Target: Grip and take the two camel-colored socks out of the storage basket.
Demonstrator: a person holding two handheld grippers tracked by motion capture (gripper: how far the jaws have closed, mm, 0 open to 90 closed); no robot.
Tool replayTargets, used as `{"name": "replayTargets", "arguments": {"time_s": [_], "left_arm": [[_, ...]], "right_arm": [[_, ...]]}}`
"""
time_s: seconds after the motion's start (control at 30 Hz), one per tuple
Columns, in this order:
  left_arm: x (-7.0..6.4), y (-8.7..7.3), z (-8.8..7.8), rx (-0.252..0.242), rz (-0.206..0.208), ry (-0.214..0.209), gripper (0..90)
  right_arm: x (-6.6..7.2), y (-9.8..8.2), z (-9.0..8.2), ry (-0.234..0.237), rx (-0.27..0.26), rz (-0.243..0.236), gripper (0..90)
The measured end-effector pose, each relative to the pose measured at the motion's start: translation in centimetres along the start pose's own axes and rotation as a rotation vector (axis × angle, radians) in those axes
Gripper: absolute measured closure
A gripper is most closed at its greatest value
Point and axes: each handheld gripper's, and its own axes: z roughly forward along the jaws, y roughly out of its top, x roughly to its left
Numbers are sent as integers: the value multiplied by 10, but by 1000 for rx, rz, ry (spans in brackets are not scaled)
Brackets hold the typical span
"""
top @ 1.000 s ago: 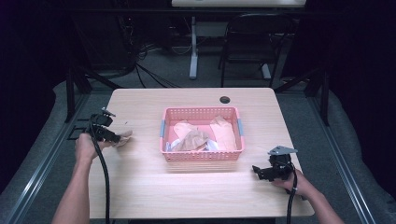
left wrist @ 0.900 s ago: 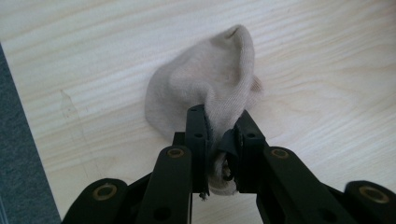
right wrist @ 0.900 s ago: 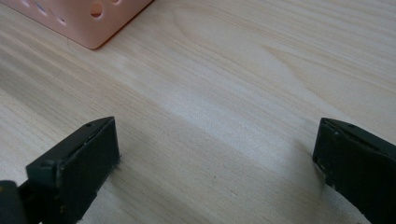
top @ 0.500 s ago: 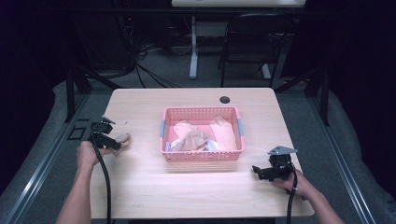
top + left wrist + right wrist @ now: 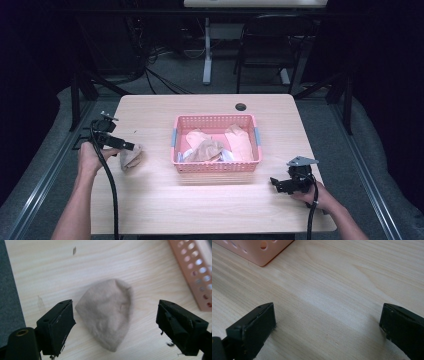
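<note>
The left claw (image 5: 113,322) had just been opening, and its jaws stood wide apart with nothing between the pads. Under it a small tan cloth (image 5: 106,312) lay loose on the tabletop (image 5: 200,200), near the left edge and well apart from the pink basket (image 5: 216,168). The right claw (image 5: 327,327) was also wide, with only bare wood under it, near the right front corner of the tabletop.

What could go wrong? The cloth was soft and lay close to the edge. If the left claw swung low, a jaw could snag the cloth and drag it, maybe off the side. If the cable (image 5: 107,185) swept across, it could push the cloth too.

The left claw's camera showed the cloth up close, free of both jaws. The high view showed more cloths (image 5: 210,147) piled inside the basket and a dark round hole (image 5: 241,106) at the far edge.
</note>
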Motion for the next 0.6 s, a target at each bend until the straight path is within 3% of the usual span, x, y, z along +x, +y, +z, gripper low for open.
{"name": "replayTargets", "arguments": {"time_s": [0.2, 0.53, 0.6], "left_arm": [[-20, 15, -8, -5, 59, 2, 5], [-48, 31, -8, -25, 118, -23, 0], [-59, 37, -7, -32, 154, -40, 0]], "right_arm": [[0, 0, 0, 0, -1, 1, 0], [0, 0, 0, 0, 0, 0, 0], [0, 0, 0, 0, 0, 0, 0]]}}
